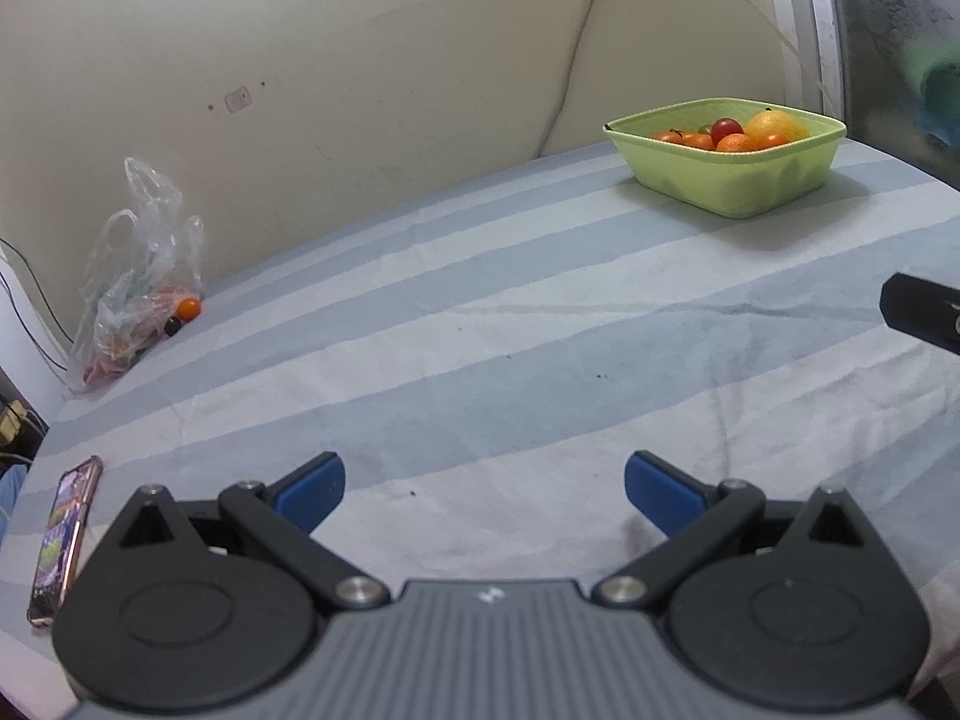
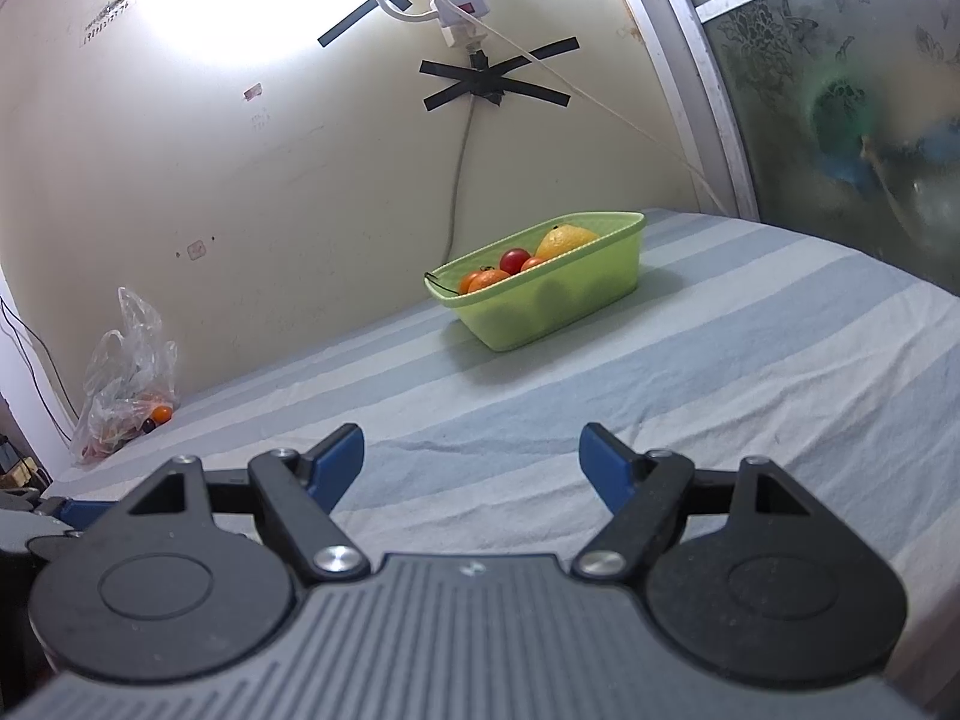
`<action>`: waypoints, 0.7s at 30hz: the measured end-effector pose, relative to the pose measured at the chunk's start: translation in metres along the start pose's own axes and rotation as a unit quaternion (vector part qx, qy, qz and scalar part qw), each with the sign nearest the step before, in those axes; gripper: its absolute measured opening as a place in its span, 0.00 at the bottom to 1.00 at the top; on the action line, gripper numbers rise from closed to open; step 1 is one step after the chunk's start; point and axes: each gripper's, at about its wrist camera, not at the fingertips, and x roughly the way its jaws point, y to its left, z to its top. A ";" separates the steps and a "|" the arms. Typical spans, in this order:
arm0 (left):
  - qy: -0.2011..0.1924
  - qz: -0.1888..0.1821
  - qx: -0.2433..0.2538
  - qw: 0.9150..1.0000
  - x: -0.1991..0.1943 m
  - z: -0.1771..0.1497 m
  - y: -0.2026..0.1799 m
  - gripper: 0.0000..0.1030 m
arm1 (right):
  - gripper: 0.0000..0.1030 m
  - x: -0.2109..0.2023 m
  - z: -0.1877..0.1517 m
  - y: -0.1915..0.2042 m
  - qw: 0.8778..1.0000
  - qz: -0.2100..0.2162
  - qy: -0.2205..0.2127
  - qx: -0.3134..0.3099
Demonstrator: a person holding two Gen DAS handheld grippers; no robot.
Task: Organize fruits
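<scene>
Two grippers: both hover low over the striped bed sheet (image 1: 480, 360), neither touching any fruit.
Left gripper (image 1: 485, 483): jaws spread wide, nothing between the blue pads, only bare sheet below them.
Right gripper (image 2: 471, 459): jaws likewise wide apart and empty; in the left wrist view a dark part of it shows at the right edge.
Green basket (image 1: 738, 186): stands on the sheet near the far wall, well apart from both grippers, ahead and to the right of the left one.
Fruits in basket: a yellow-orange fruit (image 1: 774, 123) at the back, a dark red round one (image 1: 727, 127) beside it, several small orange ones (image 1: 735, 144) in front; the lower layer shows only as dim shapes through the basket wall.
Plastic bag (image 1: 135, 276): clear, crumpled, against the wall at the far left of the bed, with small fruits inside.
Loose fruit by the bag: a small orange one (image 1: 189, 307) and a dark one (image 1: 173, 326), touching the bag's edge.
Phone (image 1: 63, 540): lies flat on the sheet, just left of the left gripper.
Wall: black tape crossed over a cable (image 2: 495, 81).
</scene>
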 end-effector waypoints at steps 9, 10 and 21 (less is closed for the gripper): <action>0.004 -0.006 -0.001 1.000 0.000 -0.001 -0.001 1.00 | 0.78 0.000 0.000 0.000 1.000 -0.001 0.001 0.001; 0.004 -0.005 -0.001 1.000 0.000 -0.001 -0.001 1.00 | 0.78 0.000 0.000 0.000 1.000 0.000 0.001 0.001; 0.003 -0.006 0.000 1.000 0.000 -0.001 -0.001 1.00 | 0.78 0.001 0.000 0.000 1.000 -0.001 0.001 0.001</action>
